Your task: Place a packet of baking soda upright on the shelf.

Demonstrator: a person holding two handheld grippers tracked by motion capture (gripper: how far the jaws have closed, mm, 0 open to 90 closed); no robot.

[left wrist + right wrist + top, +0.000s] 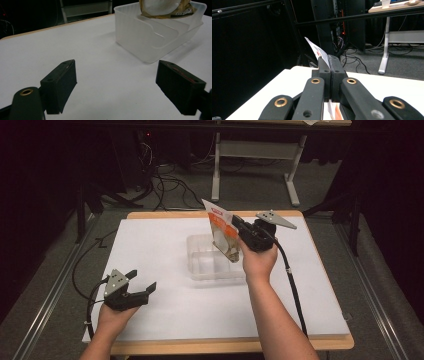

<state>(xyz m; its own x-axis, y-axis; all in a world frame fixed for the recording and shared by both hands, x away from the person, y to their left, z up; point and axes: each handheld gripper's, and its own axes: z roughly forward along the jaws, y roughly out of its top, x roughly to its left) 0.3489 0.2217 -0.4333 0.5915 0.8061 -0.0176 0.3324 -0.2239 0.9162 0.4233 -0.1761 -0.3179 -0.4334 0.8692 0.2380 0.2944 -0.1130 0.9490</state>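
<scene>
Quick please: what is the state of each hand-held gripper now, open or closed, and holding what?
Left hand-held gripper: open, holding nothing, over the white table.
Right hand-held gripper: closed on the packet, which hangs over the clear plastic bin.

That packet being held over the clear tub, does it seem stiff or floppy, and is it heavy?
The packet probably has some stiffness: pinched near one edge by the right gripper, it hangs fairly flat over the clear tub. It seems light, since that edge pinch carries it. Its film looks glossy, so it might slip.
</scene>
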